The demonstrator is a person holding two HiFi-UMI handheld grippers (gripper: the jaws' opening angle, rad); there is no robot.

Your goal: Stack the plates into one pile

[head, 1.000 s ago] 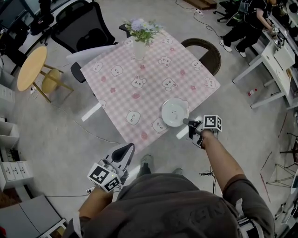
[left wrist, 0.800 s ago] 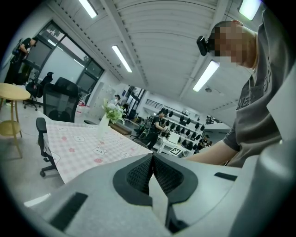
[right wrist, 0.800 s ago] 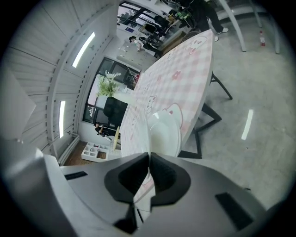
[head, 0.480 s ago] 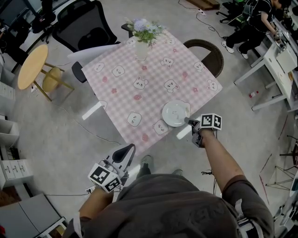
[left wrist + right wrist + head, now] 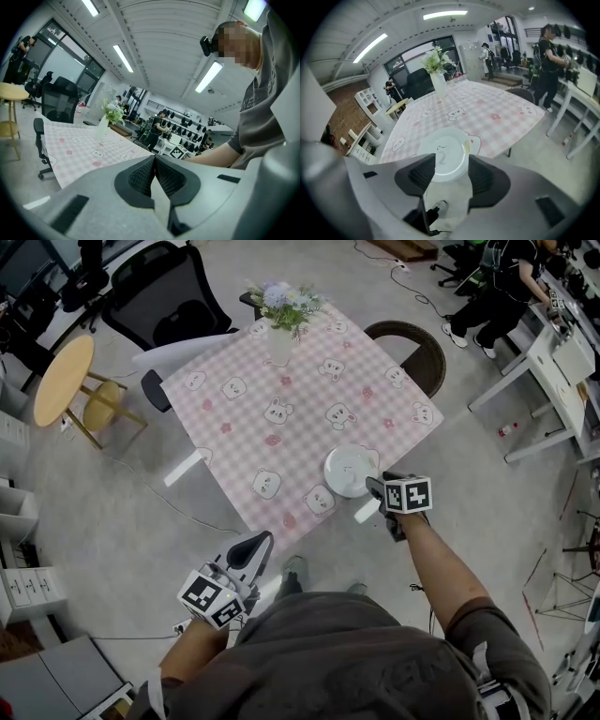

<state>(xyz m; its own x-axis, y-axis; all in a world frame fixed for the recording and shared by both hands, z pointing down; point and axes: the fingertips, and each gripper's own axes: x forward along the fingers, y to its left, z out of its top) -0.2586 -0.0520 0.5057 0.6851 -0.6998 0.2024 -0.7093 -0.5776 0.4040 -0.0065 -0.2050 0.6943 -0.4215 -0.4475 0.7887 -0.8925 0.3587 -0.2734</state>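
1. The left gripper (image 5: pixel 258 545) (image 5: pixel 153 161) is hanging low beside the person's body, off the table (image 5: pixel 234 427). Its jaws are pressing together on nothing.
2. The right gripper (image 5: pixel 374 487) (image 5: pixel 449 171) is reaching in at the table's near edge with its jaws standing apart. The near rim of the plate (image 5: pixel 350 470) (image 5: pixel 447 152) is lying between them. Whether either pad is touching it is hard to tell.
3. The white plate is sitting near the pink-checked table's near corner, just ahead of the right gripper.
4. A vase (image 5: pixel 279 334) of flowers is standing at the far corner.
5. A black chair (image 5: pixel 178 296) and a brown chair (image 5: pixel 412 348) are standing beyond the table. A stool (image 5: pixel 64 376) is sitting well off to the left.
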